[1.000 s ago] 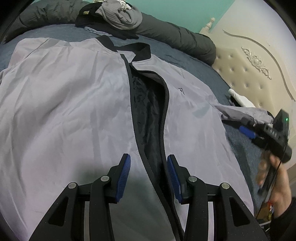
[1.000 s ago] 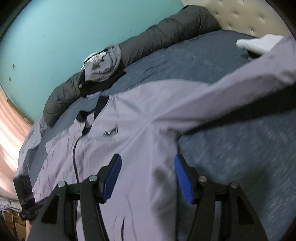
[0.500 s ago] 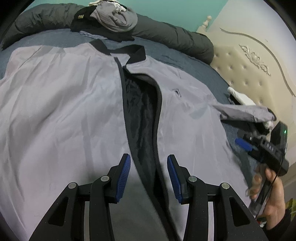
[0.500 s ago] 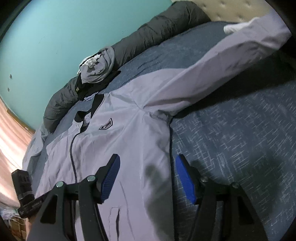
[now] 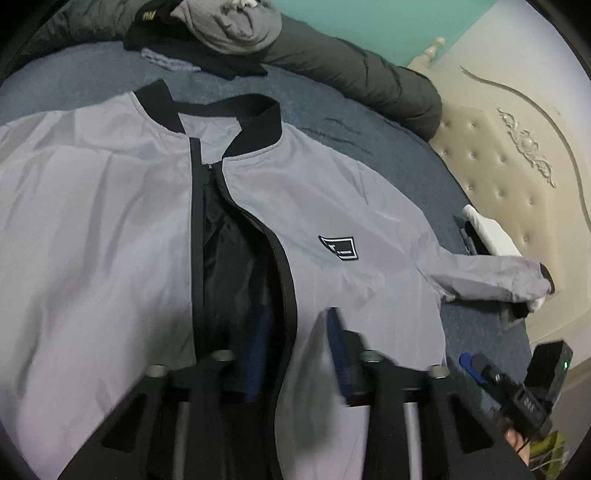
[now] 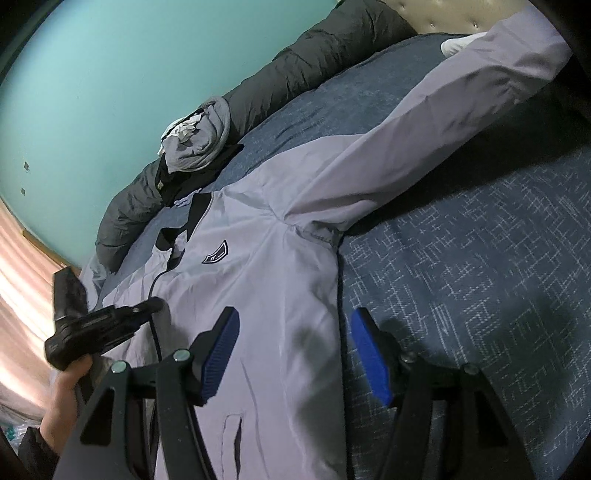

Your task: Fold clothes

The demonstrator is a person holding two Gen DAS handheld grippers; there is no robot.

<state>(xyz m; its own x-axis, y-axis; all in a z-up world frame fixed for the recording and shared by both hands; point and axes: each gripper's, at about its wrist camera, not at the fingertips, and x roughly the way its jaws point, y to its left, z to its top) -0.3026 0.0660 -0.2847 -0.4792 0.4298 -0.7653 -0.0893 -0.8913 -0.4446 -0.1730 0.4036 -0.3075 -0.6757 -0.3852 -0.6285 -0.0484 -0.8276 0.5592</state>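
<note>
Compared with a second ago, the left gripper (image 5: 295, 354) has been pushed in closer and lower, so its fingers (image 5: 341, 354) now straddle the right-hand zipper edge of the jacket (image 5: 110, 229), spread apart with that front panel between them but not pinched yet, as far as can be told through the blur.

The jacket is spread face-up on the bed (image 6: 461, 258), half unzipped, dark lining showing down the middle. Its long axis runs straight away from the left gripper, collar (image 5: 255, 114) at the far end pointing toward the rolled dark duvet (image 5: 351, 70) and the grey bundle (image 5: 236, 22). One sleeve (image 6: 443, 107) is stretched out sideways toward the headboard (image 5: 517, 166).

The right gripper (image 6: 295, 354) is hovering over the jacket's side seam below the armpit, fingers wide open, nothing held. So the zipper edge is probably the left gripper's to grab, the side seam and sleeve the right's.
</note>
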